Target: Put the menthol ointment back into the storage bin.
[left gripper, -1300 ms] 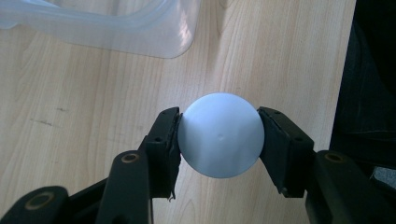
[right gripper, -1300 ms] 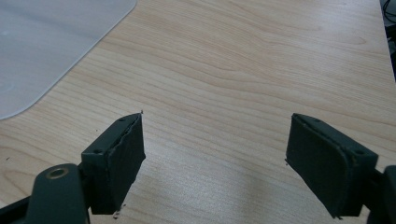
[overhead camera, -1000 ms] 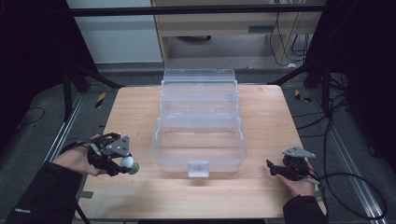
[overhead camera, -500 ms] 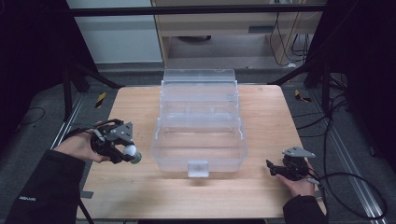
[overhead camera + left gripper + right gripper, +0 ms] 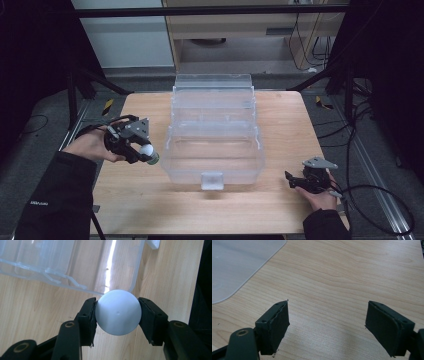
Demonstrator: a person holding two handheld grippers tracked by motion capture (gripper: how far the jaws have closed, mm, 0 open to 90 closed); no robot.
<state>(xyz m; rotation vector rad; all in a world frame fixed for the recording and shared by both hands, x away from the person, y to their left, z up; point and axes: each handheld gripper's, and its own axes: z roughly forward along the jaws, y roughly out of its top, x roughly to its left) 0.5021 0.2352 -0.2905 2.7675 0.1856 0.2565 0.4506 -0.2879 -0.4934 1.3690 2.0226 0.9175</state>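
A white ball [image 5: 118, 312] sits clamped between the two black pads of my left gripper [image 5: 117, 315]. From above, that left gripper [image 5: 142, 150] hangs over the table's left side with the ball [image 5: 146, 149] at its tip, just left of the clear plastic bin [image 5: 214, 167]. The bin's rim [image 5: 75, 285] lies right behind the ball in the left gripper view. My right gripper [image 5: 295, 181] rests at the table's front right, jaws spread wide over bare wood [image 5: 327, 322] with nothing between them.
The clear bin's open lid [image 5: 212, 87] stands behind it toward the far edge. A latch tab [image 5: 212, 180] juts from the bin's front wall. A frosted corner of the bin [image 5: 234, 265] shows upper left in the right gripper view. Cables [image 5: 370, 200] trail off the right edge.
My left gripper has lifted off the table with the ball and moved right and away from the front edge, toward the bin. The right gripper has stayed put.
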